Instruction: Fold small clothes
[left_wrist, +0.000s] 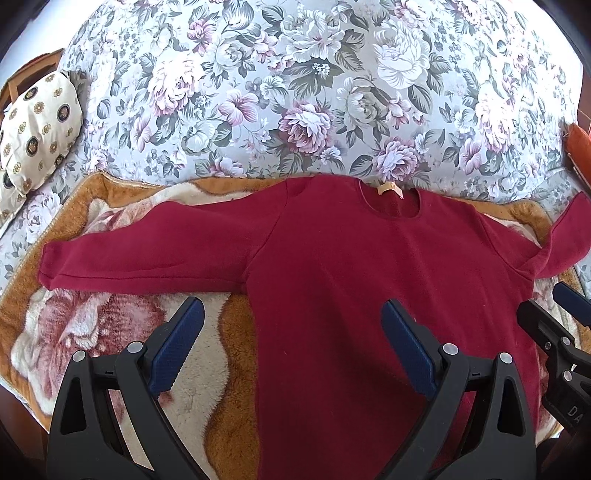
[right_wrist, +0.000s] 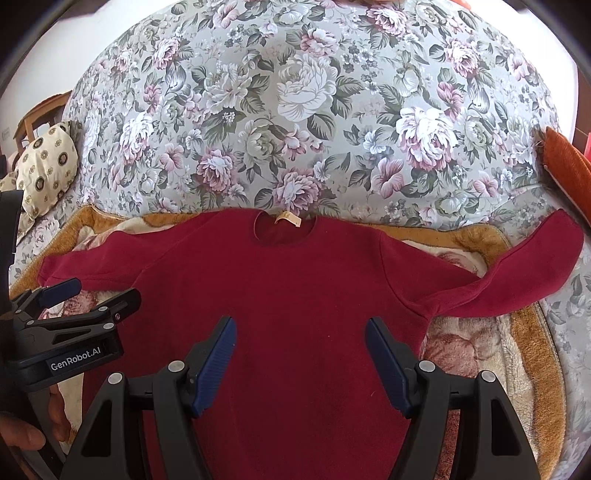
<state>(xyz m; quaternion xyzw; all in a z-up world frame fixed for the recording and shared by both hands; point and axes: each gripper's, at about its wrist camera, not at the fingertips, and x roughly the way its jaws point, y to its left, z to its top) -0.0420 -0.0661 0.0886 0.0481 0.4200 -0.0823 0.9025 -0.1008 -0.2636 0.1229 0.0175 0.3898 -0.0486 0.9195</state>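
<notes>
Left wrist view looks over a dark red sweater (left_wrist: 332, 266) spread flat, front up, on a fleece blanket (left_wrist: 110, 325) in orange and cream with a rose print. Its body runs from under the left gripper (left_wrist: 291, 339) forward to the round neck, where a pale label (left_wrist: 388, 189) shows. 1 sleeve (left_wrist: 140, 254) stretches straight out to the left of that gripper; the other sleeve (left_wrist: 565, 236) bends upward off to the right. The left gripper hangs with its 2 blue-padded fingers spread wide, the right finger over the sweater's body, the left one over the blanket, nothing between them.

From the right wrist view, the right gripper (right_wrist: 300, 358) also stands spread apart, both fingers over the sweater's chest and holding nothing. The left gripper appears at its left, above the sleeve's edge, with a bare hand (right_wrist: 26, 435) below it.

Beyond the neck rises a large flowered cushion back (left_wrist: 314, 92). Far left of both grippers lies a cream pillow (left_wrist: 37, 133) with dark medallions; far right an orange cushion (right_wrist: 565, 158) juts in. Nothing lies on top of the sweater.
</notes>
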